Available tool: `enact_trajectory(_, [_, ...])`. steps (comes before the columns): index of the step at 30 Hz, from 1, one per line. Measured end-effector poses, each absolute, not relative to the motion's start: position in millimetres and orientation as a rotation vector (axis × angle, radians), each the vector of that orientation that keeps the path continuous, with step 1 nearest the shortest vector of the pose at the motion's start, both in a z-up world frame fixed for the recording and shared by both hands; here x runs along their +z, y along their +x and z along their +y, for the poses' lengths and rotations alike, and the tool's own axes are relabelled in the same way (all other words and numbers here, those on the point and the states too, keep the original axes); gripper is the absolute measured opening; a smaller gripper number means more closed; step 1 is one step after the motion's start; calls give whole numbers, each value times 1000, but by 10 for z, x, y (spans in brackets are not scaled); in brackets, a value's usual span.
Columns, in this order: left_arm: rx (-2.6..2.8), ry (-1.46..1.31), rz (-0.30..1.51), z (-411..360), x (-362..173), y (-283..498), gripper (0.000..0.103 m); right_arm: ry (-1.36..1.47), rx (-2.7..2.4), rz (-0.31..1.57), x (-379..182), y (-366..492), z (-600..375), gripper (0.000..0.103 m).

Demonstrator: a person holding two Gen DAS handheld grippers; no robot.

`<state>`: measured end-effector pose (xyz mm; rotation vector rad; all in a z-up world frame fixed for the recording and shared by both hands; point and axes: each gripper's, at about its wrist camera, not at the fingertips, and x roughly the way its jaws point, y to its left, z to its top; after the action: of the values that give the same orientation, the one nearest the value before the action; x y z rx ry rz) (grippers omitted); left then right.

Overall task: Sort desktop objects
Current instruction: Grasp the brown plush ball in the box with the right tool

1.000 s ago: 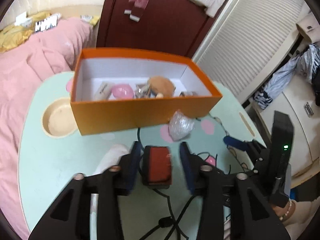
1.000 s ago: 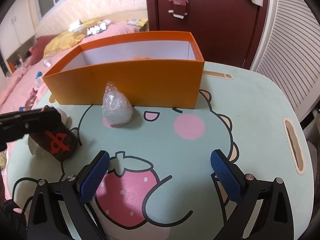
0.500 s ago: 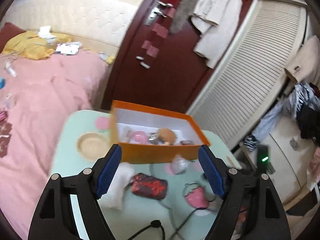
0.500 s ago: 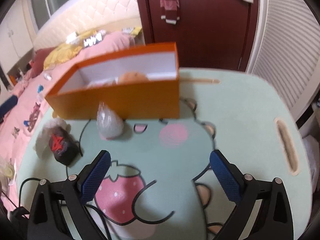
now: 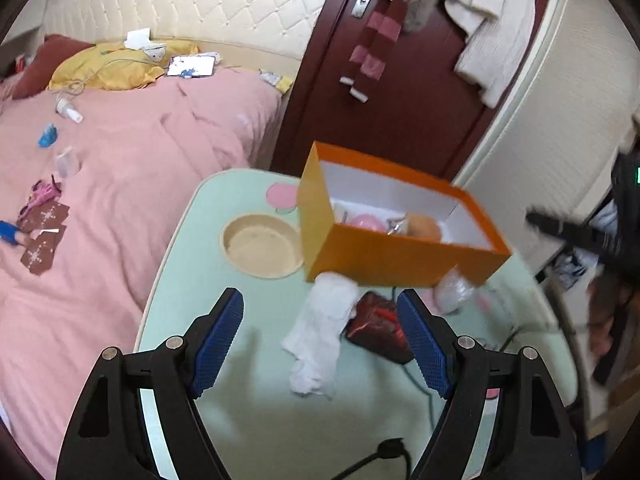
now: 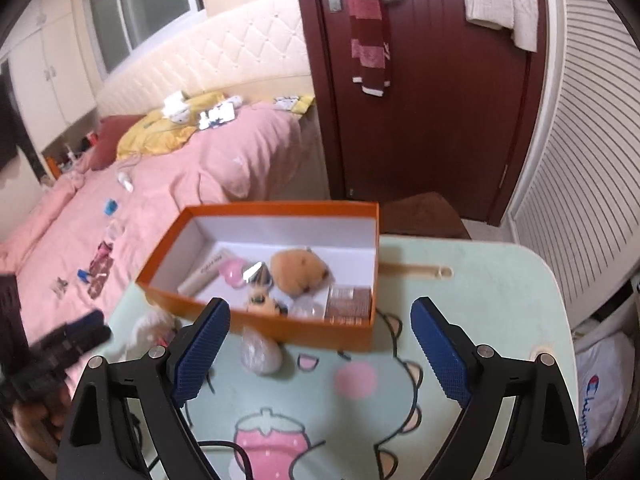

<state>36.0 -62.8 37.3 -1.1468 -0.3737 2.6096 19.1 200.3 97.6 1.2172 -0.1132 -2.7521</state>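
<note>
An orange box point(image 5: 400, 258) stands on the mint table point(image 5: 208, 264); in the right wrist view the orange box point(image 6: 320, 326) holds a brown plush toy point(image 6: 298, 270), a pink item and other small things. In front of it lie a white cloth point(image 5: 324, 332), a dark red pouch point(image 5: 378, 326) and a clear plastic bag point(image 5: 452, 290), the bag also in the right wrist view point(image 6: 260, 350). My left gripper point(image 5: 320, 344) is open and empty, raised above the cloth. My right gripper point(image 6: 320, 354) is open and empty, raised above the table.
A round beige recess point(image 5: 262, 246) sits in the table left of the box. A black cable point(image 5: 384, 450) runs over the near table. A pink bed point(image 5: 100, 168) with loose items lies to the left. A dark red door point(image 6: 420, 100) stands behind.
My left gripper let go of the dark red pouch, opened wide and rose well above the table. My right gripper also rose and now looks down into the box.
</note>
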Motion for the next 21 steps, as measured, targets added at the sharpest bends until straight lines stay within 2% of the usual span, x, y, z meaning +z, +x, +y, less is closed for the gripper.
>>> enact_trajectory(3, [2616, -1200, -325, -547, 274, 349, 79, 1280, -2715, -83, 1023, -96, 2012, 78])
enact_trajectory(10, [2585, -1309, -300, -481, 55, 319, 79, 1457, -2546, 54, 833, -717, 1790, 74])
enact_trajectory(14, [2582, -1297, -322, -512, 83, 352, 79, 1578, -2384, 117, 563, -946, 1525, 61])
enact_trajectory(20, [2582, -1267, -338, -539, 110, 374, 79, 1811, -2211, 251, 81, -1198, 1283, 60])
enact_trajectory(21, [2580, -1270, -341, -543, 108, 372, 79, 1836, -2195, 245, 19, -1227, 1289, 56])
